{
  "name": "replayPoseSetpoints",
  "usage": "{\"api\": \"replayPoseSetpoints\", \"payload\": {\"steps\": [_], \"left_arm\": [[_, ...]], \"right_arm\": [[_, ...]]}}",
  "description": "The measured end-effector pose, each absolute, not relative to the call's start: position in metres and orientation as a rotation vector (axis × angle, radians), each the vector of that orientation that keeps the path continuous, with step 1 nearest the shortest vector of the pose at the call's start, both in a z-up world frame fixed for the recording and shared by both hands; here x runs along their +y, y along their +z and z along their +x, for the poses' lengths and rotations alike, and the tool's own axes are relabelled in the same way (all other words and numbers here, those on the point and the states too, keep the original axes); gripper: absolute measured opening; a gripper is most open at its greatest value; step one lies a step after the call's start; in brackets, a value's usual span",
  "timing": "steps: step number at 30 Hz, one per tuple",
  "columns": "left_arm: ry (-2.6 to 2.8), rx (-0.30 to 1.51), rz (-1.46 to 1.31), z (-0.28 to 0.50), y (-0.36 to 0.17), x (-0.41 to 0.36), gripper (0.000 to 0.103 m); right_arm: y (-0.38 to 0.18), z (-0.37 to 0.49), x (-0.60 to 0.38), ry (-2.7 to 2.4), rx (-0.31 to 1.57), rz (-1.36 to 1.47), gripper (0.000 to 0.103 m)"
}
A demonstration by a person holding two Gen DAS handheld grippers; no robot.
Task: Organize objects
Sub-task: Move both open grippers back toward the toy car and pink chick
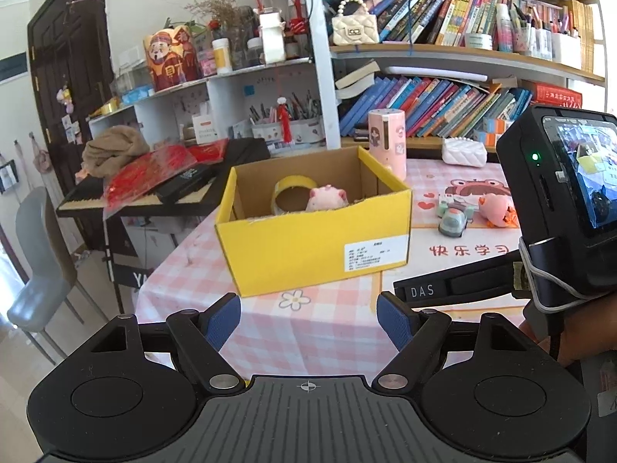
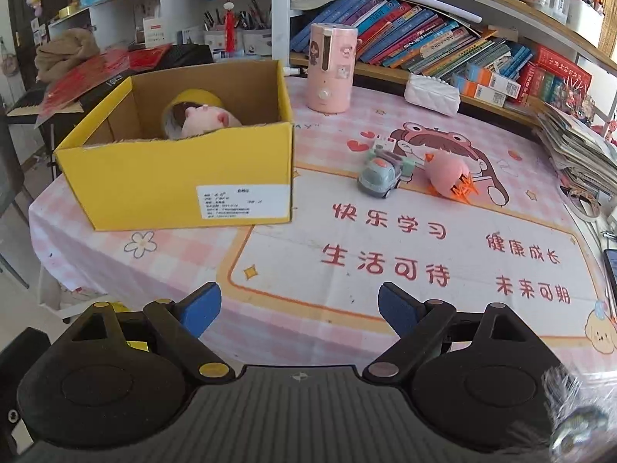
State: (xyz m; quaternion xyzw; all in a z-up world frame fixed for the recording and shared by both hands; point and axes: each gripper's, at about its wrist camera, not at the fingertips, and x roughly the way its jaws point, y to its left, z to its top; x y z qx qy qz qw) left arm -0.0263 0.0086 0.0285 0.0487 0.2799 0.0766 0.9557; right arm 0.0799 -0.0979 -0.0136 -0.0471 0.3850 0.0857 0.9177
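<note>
A yellow cardboard box [image 1: 308,247] [image 2: 173,177] stands open on the pink table mat. Inside it lie a pink pig plush [image 1: 326,198] [image 2: 204,119] and a yellow tape roll [image 1: 291,189] [image 2: 193,98]. To the right of the box, on the mat, rest a grey-green toy car [image 1: 455,218] [image 2: 380,175] and a pink chick toy [image 1: 497,208] [image 2: 449,177]. My left gripper [image 1: 308,318] hovers open before the box with nothing between its blue pads. Equally open and empty, my right gripper [image 2: 299,310] hangs over the near mat, short of the toys.
A pink cylindrical humidifier [image 2: 331,67] and a white quilted purse [image 2: 432,92] stand at the back by the bookshelf [image 2: 424,46]. A stack of papers [image 2: 578,150] sits at the right edge. A keyboard with red items [image 1: 146,189] and a grey chair [image 1: 34,270] are left of the table.
</note>
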Motion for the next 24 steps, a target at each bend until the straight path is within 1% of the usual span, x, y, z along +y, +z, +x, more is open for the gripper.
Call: {"api": "replayPoseSetpoints", "payload": {"steps": [15,24], "left_arm": [[0.102,0.561,0.118,-0.015,0.031,-0.004,0.080],[0.038,0.533,0.124,-0.003,0.030,-0.010,0.080]], "right_arm": [[-0.007,0.086,-0.124,0.118,0.770,-0.051,0.088],[0.005,0.076,-0.187,-0.093,0.684,0.116,0.088]]}}
